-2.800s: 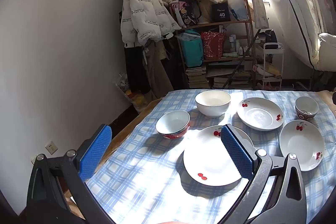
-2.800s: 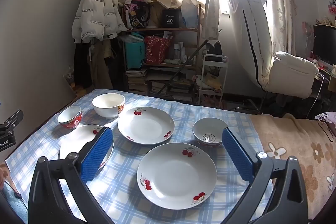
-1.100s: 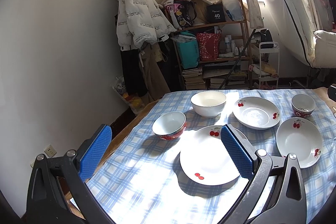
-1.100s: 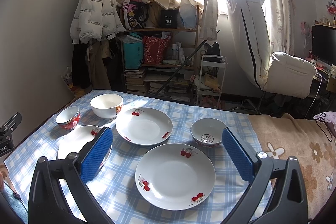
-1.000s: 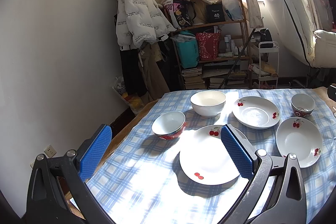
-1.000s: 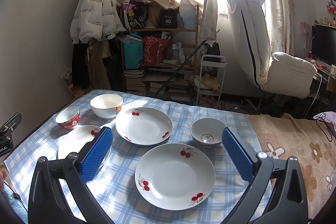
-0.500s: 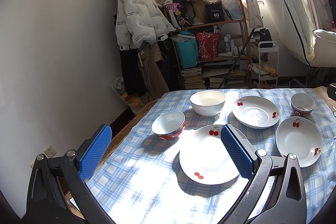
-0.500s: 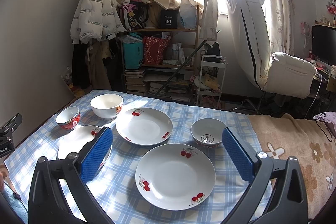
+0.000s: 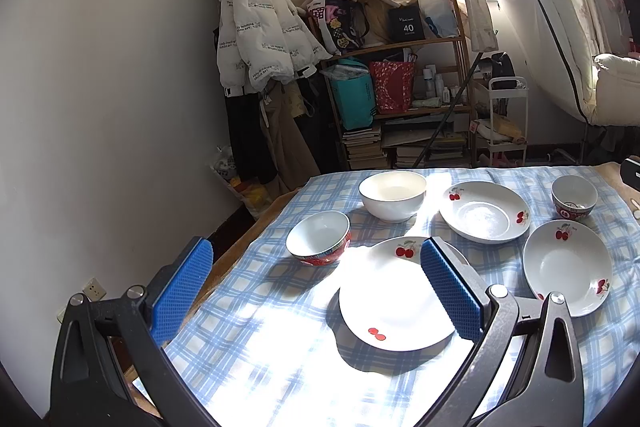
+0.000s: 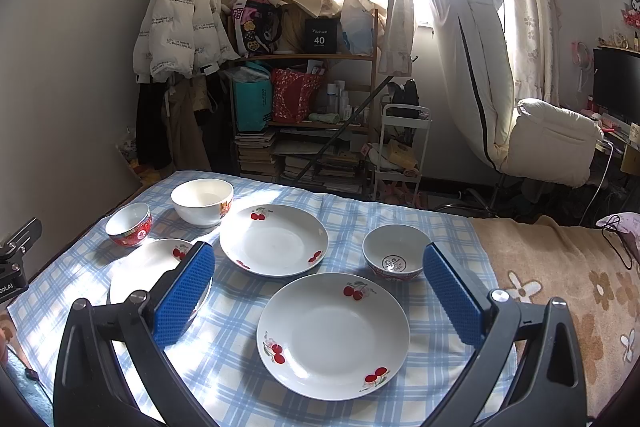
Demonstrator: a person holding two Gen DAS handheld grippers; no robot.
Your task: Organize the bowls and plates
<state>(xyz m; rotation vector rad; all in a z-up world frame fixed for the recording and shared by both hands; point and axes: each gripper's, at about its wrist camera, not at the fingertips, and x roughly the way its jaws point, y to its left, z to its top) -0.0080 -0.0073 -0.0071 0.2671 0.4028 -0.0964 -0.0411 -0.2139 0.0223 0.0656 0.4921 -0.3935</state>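
Note:
Three white cherry-print plates and three bowls lie on a blue checked tablecloth (image 10: 444, 227). In the right wrist view the near plate (image 10: 333, 334) sits between my right gripper's (image 10: 318, 301) open blue fingers, with the middle plate (image 10: 273, 239) and a small red-rimmed bowl (image 10: 394, 258) beyond. The left plate (image 9: 394, 297) lies under my left gripper (image 9: 316, 287), which is open and holds nothing. Beyond it stand a red bowl (image 9: 319, 242) and a large white bowl (image 9: 392, 195). Both grippers hover above the table.
The table's left edge (image 9: 256, 227) drops off beside the wall. A cluttered shelf (image 10: 308, 115), hanging jackets (image 9: 260, 39) and a white armchair (image 10: 548, 147) stand behind the table. A beige flowered blanket (image 10: 560, 267) covers the table's right end.
Both views have drifted only slightly; the left gripper backed off a little from the plates over the last seconds. Both grippers stay open, and no dish has moved.

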